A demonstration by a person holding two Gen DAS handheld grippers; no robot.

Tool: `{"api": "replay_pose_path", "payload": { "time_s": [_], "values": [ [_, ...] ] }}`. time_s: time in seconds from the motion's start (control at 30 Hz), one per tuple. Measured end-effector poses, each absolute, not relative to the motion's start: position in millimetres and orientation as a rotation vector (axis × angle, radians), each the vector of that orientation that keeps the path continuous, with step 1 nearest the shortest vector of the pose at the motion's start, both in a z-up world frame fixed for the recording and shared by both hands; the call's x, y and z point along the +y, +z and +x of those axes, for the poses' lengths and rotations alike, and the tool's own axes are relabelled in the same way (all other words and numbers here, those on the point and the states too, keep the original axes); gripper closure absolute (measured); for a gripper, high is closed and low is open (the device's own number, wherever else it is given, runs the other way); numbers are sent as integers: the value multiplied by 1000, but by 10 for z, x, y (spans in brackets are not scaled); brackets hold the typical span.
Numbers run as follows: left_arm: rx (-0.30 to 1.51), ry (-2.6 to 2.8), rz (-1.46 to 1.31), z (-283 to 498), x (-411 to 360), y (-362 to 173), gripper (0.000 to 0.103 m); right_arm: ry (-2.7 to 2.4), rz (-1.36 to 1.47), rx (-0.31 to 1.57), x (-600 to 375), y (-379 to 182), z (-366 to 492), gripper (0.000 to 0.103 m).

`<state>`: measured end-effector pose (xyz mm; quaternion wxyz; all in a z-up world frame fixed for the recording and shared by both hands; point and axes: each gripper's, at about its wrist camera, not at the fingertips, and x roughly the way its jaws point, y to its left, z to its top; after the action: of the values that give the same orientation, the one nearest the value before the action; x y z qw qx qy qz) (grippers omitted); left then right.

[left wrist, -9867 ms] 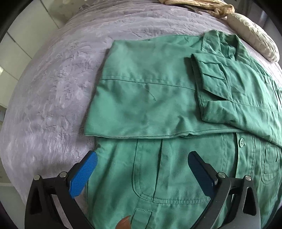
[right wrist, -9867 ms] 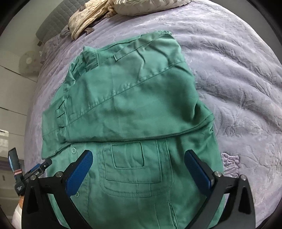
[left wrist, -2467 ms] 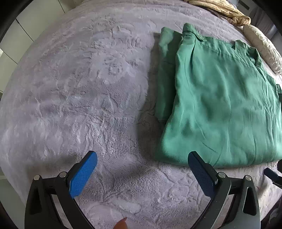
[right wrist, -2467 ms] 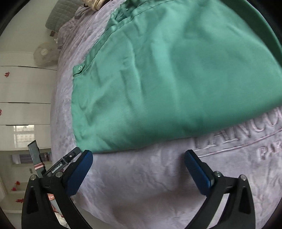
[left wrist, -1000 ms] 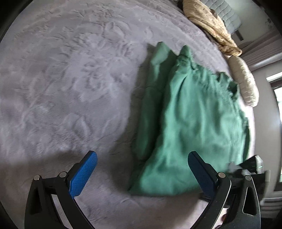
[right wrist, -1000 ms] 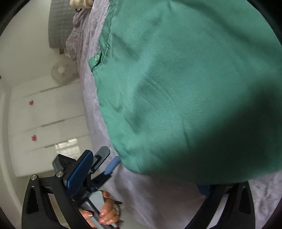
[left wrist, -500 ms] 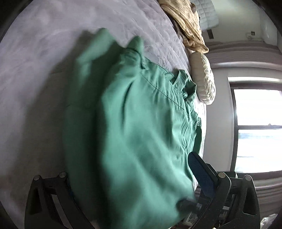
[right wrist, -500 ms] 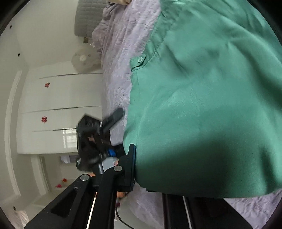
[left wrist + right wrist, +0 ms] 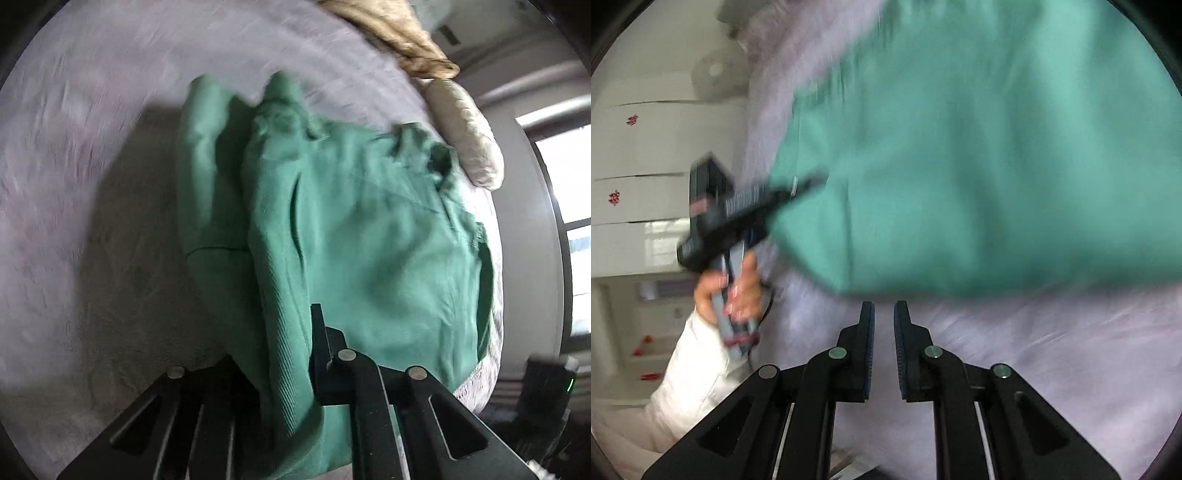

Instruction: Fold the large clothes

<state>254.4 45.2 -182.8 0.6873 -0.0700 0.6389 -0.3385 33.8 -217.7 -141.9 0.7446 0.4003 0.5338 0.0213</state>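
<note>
Left gripper (image 9: 284, 373) fingers pinching green jacket (image 9: 351, 236) near bed (image 9: 92, 258) edge, right gripper (image 9: 884, 345) nearly closed, empty; fold might slip apart.

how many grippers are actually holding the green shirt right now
1. The left gripper is shut on the near edge of the green shirt. The right gripper is nearly closed on nothing, over the purple bedspread just short of the shirt.
</note>
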Motion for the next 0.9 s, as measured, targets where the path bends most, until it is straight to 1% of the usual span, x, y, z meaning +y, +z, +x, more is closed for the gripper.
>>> {"api": "replay_pose_path", "payload": {
  "time_s": [0.03,0.1,0.2,0.27,0.37,0.53,0.6,0.7,0.77,0.83,0.9],
  "values": [
    [1404,-782,-161,2535,376,-1719,89,-6,830,1150,-2280,-1386,359,89],
    [1366,-812,-168,2484,300,-1537,89,-93,750,1151,-2456,-1437,471,93],
    [1322,-860,-173,2407,85,-1215,89,-106,741,1273,-2525,-1931,664,94],
    [1291,-903,-175,2348,-64,-1012,89,-99,728,1281,-2508,-2094,736,95],
    [1245,-960,-143,2244,-456,-718,89,-72,726,1254,-2547,-2039,729,95],
    [1190,-1079,-35,1908,-1250,-449,89,-25,891,1148,-2923,-1871,429,95],
    [1207,-1135,15,1732,-1663,-480,89,-65,914,1085,-3182,-1737,205,95],
    [1236,-1199,92,1422,-2267,-672,89,-134,977,1013,-3598,-1649,-139,95],
    [1264,-1221,152,1206,-2653,-888,89,-166,1023,989,-3841,-1687,-343,93],
    [1305,-1198,241,1026,-2950,-1169,89,-216,1052,1017,-4051,-1809,-493,93],
    [1317,-1173,324,896,-3097,-1356,89,-206,1118,1011,-4205,-1935,-607,93]
  ]
}}
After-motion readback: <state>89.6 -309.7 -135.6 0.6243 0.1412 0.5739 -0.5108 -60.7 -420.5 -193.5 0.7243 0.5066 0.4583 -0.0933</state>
